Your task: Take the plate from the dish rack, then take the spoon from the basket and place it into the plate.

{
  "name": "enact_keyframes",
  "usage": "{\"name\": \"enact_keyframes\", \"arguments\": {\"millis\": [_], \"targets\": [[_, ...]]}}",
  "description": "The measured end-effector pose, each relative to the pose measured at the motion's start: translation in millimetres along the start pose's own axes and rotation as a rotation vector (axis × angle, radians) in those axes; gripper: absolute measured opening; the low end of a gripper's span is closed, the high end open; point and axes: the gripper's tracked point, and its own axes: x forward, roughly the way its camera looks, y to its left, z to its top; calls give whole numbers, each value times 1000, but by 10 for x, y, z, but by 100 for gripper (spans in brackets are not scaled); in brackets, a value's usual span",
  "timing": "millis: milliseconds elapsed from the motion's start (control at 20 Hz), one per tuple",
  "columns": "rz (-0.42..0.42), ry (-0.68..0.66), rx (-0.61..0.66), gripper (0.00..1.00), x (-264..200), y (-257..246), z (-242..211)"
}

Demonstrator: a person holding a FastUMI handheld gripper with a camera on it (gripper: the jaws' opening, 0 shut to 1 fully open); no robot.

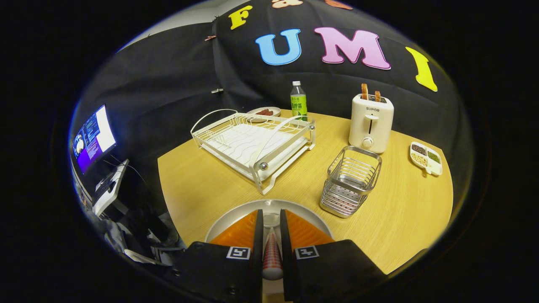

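A: Spoon first: we have it pinched between the fingers of the gripper. Its handle runs back toward us along the fingers, and the bowl end pokes out just ahead of the tips.

B: And the plate?

A: It sits at the near edge of the desk, directly under the fingers, its pale rim curving out on both sides of them. So the spoon hangs right above the plate, with its long axis pointing away from us toward the dish rack.

B: Then the rack is already bare, and the wire basket as well?

A: We see no plate in the rack and nothing standing in the basket, though its floor is hard to read through the wires. The basket stands just beyond the plate's rim, toward the right side of the desk, and the rack lies farther in toward the middle.

B: What does the coming move turn on?

A: We judge only height. The spoon is already over the plate, so a short drop and a parting of the fingers should lay it down. We cannot tell whether the bowl end already touches the plate.

B: Any risk?

A: If released too high, the spoon may skid toward the plate's far rim.
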Motion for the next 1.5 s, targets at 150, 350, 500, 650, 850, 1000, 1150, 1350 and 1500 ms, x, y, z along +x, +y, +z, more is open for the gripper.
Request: {"name": "enact_keyframes", "arguments": {"millis": [150,350,500,650,850,1000,1150,1350,1500], "targets": [[-1,19,50,62,-66,-25,72],[-78,-69,79,99,-266,-138,539],[-155,-148,94,99,-499,-210,965],[-248,-241,99,99,-758,-252,1390],[-397,-327,108,99,-1110,-270,1830],[-505,-400,118,99,-1403,-243,2097],[-587,-453,143,99,-1636,-192,2241],[-690,-518,202,98,-1933,-166,2326],[-759,-577,242,98,-2143,-141,2324]]}}
